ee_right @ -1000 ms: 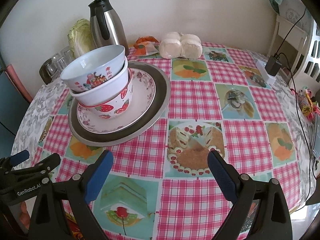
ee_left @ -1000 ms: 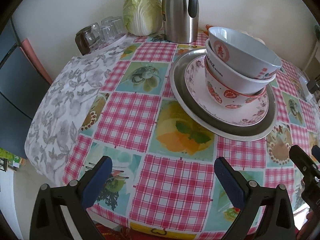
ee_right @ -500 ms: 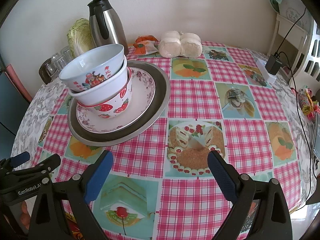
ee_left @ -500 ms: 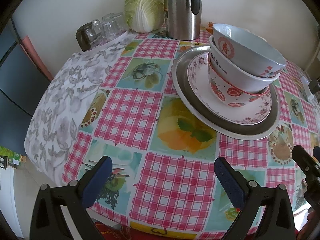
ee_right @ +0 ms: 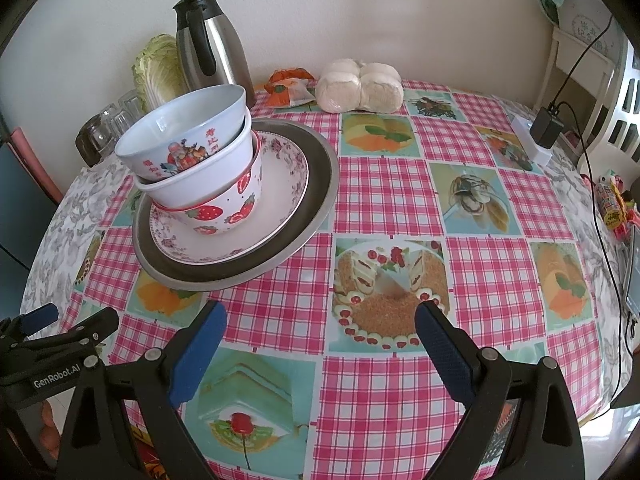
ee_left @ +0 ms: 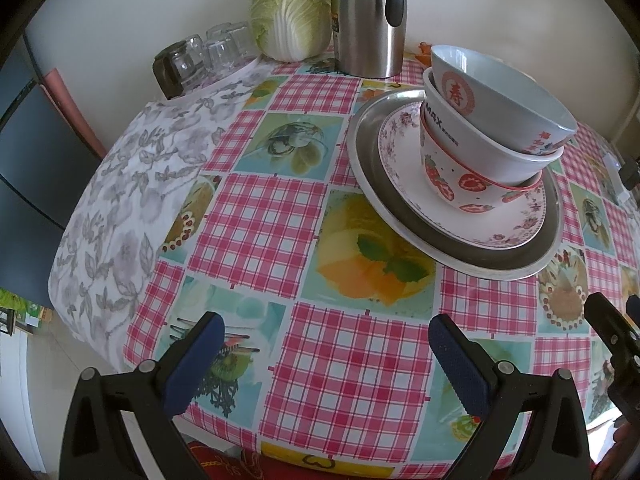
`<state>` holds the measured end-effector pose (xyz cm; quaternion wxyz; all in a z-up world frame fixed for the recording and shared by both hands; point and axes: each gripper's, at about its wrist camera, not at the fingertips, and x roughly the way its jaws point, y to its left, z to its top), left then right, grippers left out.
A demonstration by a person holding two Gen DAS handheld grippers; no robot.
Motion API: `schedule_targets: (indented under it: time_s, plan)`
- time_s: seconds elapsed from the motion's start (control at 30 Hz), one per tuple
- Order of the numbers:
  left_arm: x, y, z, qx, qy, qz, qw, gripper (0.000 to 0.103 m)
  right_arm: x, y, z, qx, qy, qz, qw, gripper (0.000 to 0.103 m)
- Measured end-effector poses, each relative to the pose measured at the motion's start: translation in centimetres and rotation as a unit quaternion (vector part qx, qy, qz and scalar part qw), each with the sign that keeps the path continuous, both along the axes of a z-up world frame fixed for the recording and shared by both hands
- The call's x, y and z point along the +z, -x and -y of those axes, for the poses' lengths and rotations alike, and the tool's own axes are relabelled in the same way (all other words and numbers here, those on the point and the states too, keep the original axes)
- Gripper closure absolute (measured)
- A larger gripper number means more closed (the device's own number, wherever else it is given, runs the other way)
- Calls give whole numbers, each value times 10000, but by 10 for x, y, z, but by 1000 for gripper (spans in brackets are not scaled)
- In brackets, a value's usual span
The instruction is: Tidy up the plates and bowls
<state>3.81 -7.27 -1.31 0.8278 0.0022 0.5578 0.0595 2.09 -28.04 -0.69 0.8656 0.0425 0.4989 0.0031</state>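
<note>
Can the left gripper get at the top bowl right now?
Probably yes: the left gripper is open and empty, only bare tablecloth lies ahead, and the top bowl sits uncovered atop the stack.

I work at a round table [ee_right: 384, 196] under a pink checked oilcloth with food pictures; a grey floral cloth [ee_left: 120, 200] hangs off its left edge. The far wall [ee_right: 360, 12] is plain cream, softly daylit. At far right stands a white shelf unit [ee_right: 580, 52], a black cable running down it to a charger [ee_right: 546, 128] plugged into a white power strip on the table. At left I see a dark panel [ee_left: 28, 152], perhaps a chair back, and pale floor [ee_left: 24, 380] below it
</note>
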Motion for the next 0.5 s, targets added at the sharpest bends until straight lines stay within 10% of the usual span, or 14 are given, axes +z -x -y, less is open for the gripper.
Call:
schedule_targets:
  time_s: [0.5]
  plan:
    - [-1, 0, -2, 32, 28, -14, 10000, 0, -1, 0, 0, 4, 24, -15, 10000, 8]
